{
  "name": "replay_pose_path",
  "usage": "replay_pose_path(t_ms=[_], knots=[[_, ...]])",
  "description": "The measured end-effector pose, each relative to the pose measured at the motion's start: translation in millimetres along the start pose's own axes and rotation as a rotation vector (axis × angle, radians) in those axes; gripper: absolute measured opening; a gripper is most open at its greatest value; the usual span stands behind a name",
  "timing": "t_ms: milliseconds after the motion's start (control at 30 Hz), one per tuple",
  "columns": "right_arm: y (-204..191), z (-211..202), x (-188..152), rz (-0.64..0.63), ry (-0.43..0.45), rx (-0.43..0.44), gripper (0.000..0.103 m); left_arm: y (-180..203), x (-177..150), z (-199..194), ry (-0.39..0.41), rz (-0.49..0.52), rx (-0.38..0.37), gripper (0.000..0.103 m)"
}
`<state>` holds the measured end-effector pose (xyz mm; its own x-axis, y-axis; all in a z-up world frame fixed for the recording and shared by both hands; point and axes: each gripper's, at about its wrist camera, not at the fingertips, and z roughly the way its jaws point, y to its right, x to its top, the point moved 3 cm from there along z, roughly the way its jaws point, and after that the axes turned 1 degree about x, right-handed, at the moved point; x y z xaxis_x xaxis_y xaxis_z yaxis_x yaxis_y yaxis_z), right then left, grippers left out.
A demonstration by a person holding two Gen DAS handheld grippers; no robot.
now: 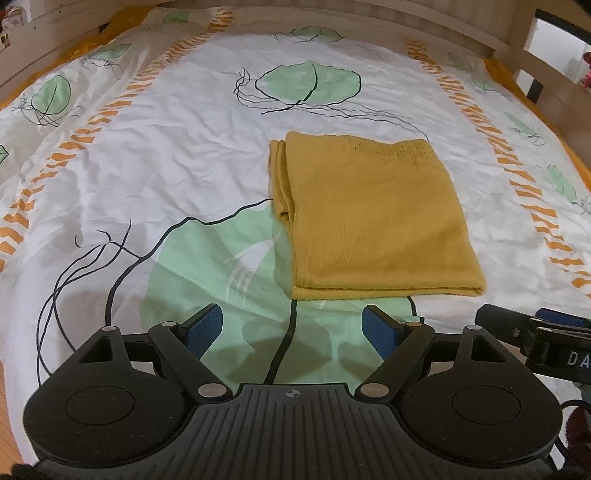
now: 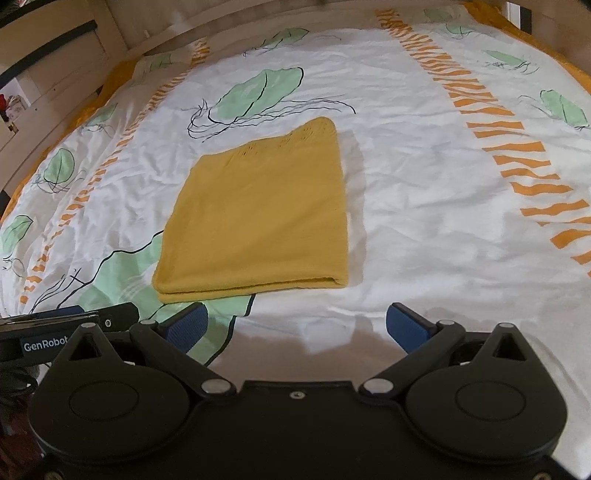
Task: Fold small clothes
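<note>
Left view: my left claw (image 1: 291,328) is spread wide, holding nothing, hanging low over the bedsheet (image 1: 166,155) at the near edge of the bed. The yellow garment (image 1: 369,218) lies flat ahead and to the right of it, already folded into a neat rectangle, long axis running away from me toward the wooden bed frame (image 1: 332,22). Stacked layer edges show along its left side, folded edge nearest me. Not touching it; near, with a strip of sheet between. My right claw's tip pokes in at the right edge, low, beside the garment's near right corner.

Right view: my right claw (image 2: 295,325) is also wide apart, empty, level and pointing forward over the sheet. The garment (image 2: 258,210) sits ahead and slightly left, near edge just beyond the blue pads (image 2: 406,326). Left claw's side shows at lower left.

Judgement: the right claw is more squarely lined up with the near edge; the left must shift right to reach. Fold looks nearly or fully done; one more halving along the long axis is possible.
</note>
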<state>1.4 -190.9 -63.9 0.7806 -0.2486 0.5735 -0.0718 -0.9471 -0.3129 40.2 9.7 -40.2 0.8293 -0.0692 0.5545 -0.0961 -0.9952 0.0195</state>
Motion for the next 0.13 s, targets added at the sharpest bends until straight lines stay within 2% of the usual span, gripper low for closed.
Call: replay_pose_path(t_ms=[133], knots=[[-0.8, 4.6, 1.9, 0.007, -0.008, 0.005, 0.103, 1.1, 2.2, 1.8, 0.012, -0.002, -0.024, 0.082]])
